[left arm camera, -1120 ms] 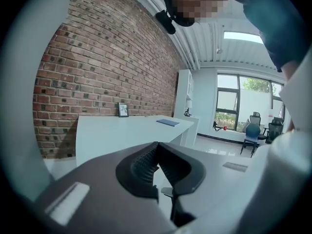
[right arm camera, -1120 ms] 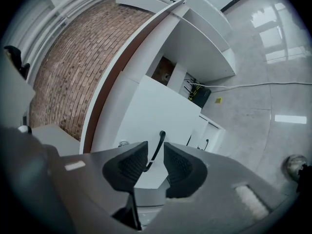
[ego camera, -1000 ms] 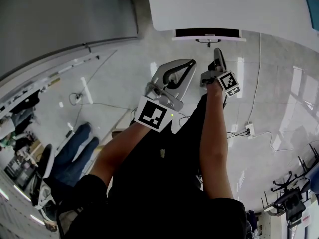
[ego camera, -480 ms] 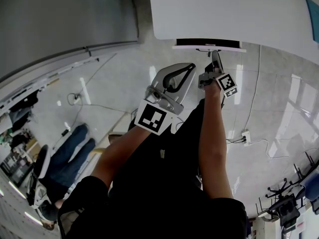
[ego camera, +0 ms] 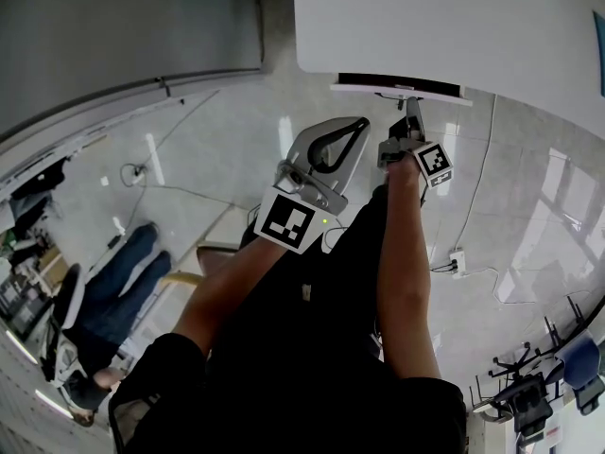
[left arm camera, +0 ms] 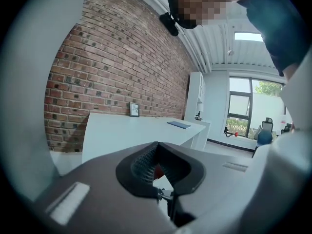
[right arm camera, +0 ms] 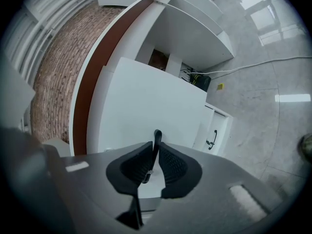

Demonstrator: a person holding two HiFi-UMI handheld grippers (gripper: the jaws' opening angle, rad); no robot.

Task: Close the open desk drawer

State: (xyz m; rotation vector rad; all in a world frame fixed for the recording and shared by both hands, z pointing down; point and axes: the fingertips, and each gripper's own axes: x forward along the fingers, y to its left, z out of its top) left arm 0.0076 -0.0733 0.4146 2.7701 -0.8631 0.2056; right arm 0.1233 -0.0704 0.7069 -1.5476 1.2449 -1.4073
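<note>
The drawer (ego camera: 444, 90) still sticks out from under the white surface (ego camera: 492, 26), so nothing is closed yet. The right gripper (right arm camera: 156, 150) is at its front, jaws closing on the thin dark handle (right arm camera: 157, 135) that stands between them. The pads look to be touching it, though that's tight to call. The left gripper (left arm camera: 157, 147) hangs back, jaws together, empty. Left to do: the whole push home.

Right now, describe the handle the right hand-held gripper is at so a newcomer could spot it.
Under the white desk, one drawer stands pulled out. Its thin dark handle sits mid-front, between the closing jaws of the right hand-held gripper; the other dark handle is on a separate low cabinet.
</note>
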